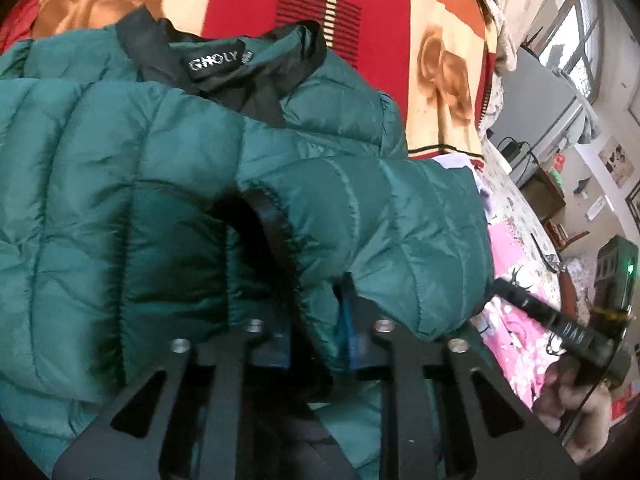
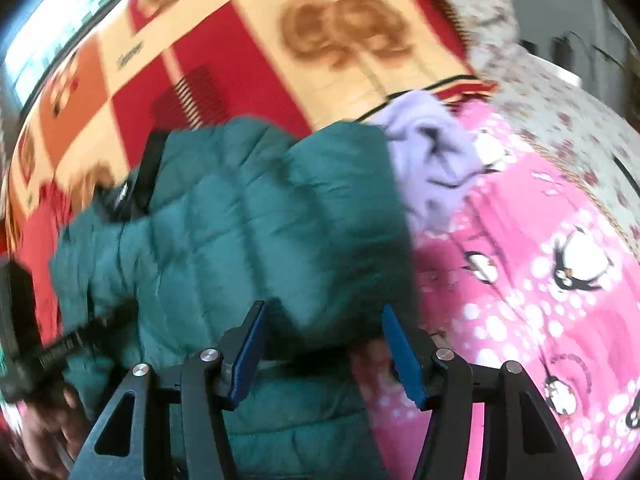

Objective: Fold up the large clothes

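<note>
A dark green quilted puffer jacket point(image 1: 160, 200) lies on the bed with its black collar and the "GHOLY" label point(image 1: 216, 64) facing up. One sleeve point(image 1: 380, 220) is folded across the body, and its black-edged cuff opening faces the camera. My left gripper point(image 1: 316, 336) is shut on the jacket fabric at that cuff, with green cloth pinched between the blue pads. In the blurred right wrist view, the jacket point(image 2: 240, 220) fills the middle. My right gripper point(image 2: 326, 356) stands open over the jacket's near right edge, and its pads point(image 2: 404, 360) press on nothing.
A red, orange and cream blanket point(image 1: 280, 0) point(image 2: 240, 40) lies beyond the jacket. A pink penguin-print sheet point(image 2: 520, 280) is to the right, with a crumpled lilac garment point(image 2: 432, 152) beside the jacket. A person's hand point(image 1: 572, 400) is at the lower right. Room furniture point(image 1: 540, 100) stands past the bed.
</note>
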Demonstrator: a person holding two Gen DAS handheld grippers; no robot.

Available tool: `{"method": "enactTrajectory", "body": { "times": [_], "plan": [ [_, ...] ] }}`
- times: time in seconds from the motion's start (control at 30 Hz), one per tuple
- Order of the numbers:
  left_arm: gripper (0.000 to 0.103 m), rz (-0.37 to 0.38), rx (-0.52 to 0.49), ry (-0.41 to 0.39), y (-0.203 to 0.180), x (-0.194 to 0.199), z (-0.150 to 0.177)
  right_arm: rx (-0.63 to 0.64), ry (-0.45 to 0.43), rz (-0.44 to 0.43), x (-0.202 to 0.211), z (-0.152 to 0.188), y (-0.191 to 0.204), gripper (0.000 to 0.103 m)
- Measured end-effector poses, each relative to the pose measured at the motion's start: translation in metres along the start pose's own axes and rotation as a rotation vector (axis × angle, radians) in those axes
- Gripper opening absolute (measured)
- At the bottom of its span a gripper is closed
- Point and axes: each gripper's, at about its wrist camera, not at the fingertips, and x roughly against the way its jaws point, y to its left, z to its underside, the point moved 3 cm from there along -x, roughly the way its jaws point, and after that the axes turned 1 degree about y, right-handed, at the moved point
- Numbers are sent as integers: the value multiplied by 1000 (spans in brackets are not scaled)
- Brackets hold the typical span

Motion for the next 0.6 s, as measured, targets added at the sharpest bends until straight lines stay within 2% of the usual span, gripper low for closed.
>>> {"method": "enactTrajectory", "body": {
  "times": [0.2, 0.27, 0.3, 0.43, 0.53, 0.6],
  "plan": [
    [13, -48, 32, -125, 12, 53, -13, -152, -41, 19, 11, -7, -26, 57],
    [13, -82, 60, -174, 26, 76, -17, -183, -47, 27, 12, -7, -33, 57],
    [7, -90, 75, -193, 34, 85, -18, -190, -47, 37, 11, -8, -36, 57],
    [7, -181, 159, -285, 76, 124, -18, -205, -29, 44, 5, -8, -36, 57],
    [7, -278, 232, -291, 111, 134, -12, -192, -29, 42, 2, -8, -28, 57],
    [10, -324, 281, -221, 132, 121, -7, -185, -33, 40, 1, -9, -22, 57]
  ]
}}
